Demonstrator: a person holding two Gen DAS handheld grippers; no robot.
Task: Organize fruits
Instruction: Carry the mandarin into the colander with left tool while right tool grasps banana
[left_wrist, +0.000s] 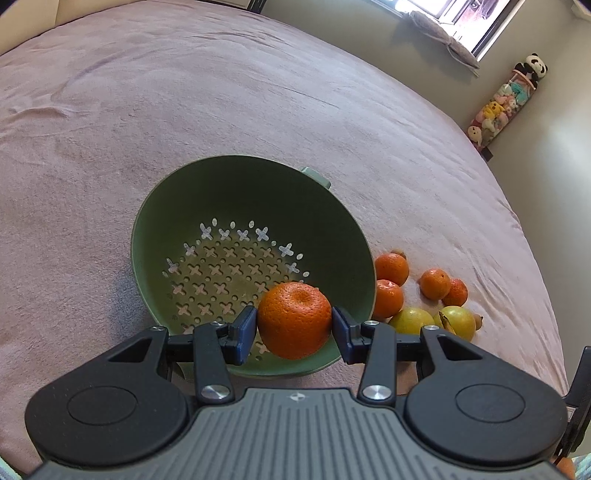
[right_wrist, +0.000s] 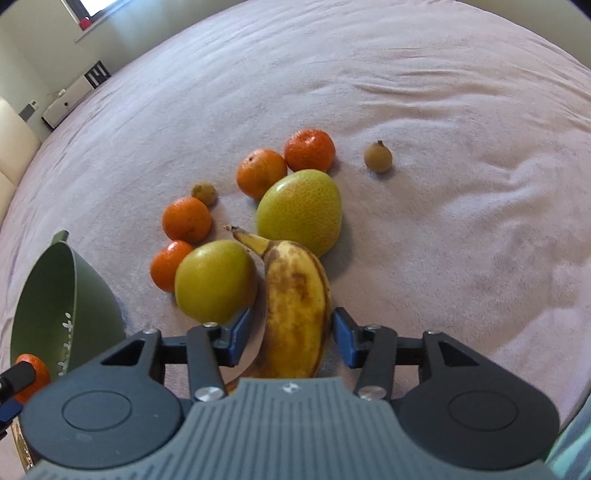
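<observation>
Fruits lie clustered beside my green colander (left_wrist: 221, 192) on the pink blanket (left_wrist: 184, 110), bare all around. My left gripper (left_wrist: 294, 326) clamps an orange (left_wrist: 294, 319) over the colander's rim; my right gripper (right_wrist: 291, 332) straddles the banana (right_wrist: 295, 306), pads apart. No readable writing.

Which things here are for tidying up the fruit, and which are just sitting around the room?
For the fruit job:
- green colander
- orange pinched in the left gripper
- banana between the right gripper jaws
- loose oranges, two yellow-green fruits, small brown fruits

Just lying about:
- panda toy
- stuffed toys
- pink blanket
</observation>
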